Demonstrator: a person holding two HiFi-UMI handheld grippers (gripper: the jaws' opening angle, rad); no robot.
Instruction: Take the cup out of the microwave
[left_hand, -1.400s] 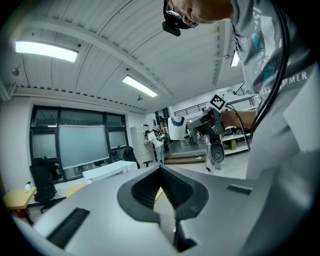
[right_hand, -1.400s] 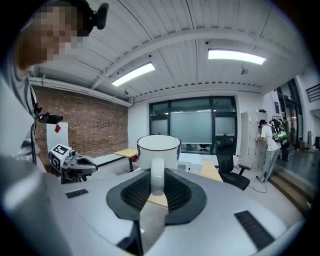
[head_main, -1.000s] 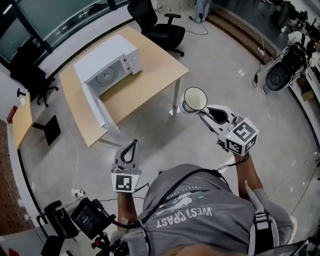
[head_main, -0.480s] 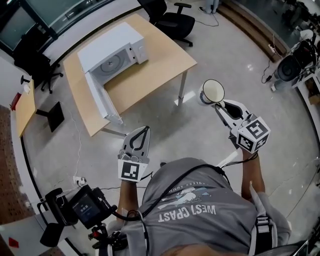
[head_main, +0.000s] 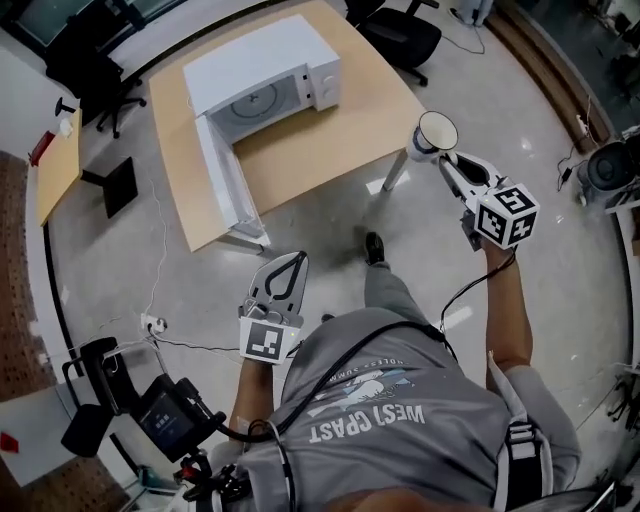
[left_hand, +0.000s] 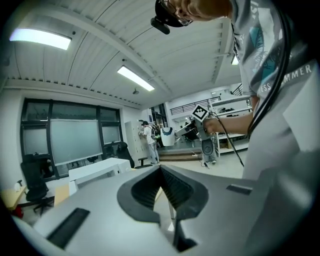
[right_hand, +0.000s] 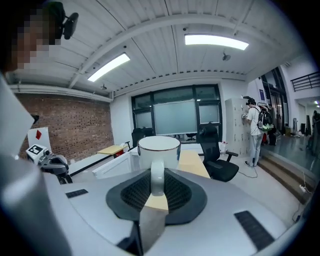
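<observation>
One cup (head_main: 436, 132), one microwave (head_main: 250, 50), two tables (head_main: 330, 140) (head_main: 55, 170), two hand-held grippers (head_main: 294, 260) (head_main: 447, 162).

A light wooden rectangular table (head_main: 300, 165) on white metal legs stands on the glossy grey floor (head_main: 520, 110). A black wheeled office chair (head_main: 405, 30) sits just beyond the table's far corner. Another black office chair (head_main: 95, 65) stands near a smaller wooden desk (head_main: 58, 165) at the room's edge. A white power strip (head_main: 152, 324) lies on the floor, with a thin cable running from it. In the right gripper view, a red brick wall (right_hand: 70, 130) is on the left, and a person with a backpack (right_hand: 255, 125) stands at tall pale lockers (right_hand: 234, 125).
</observation>
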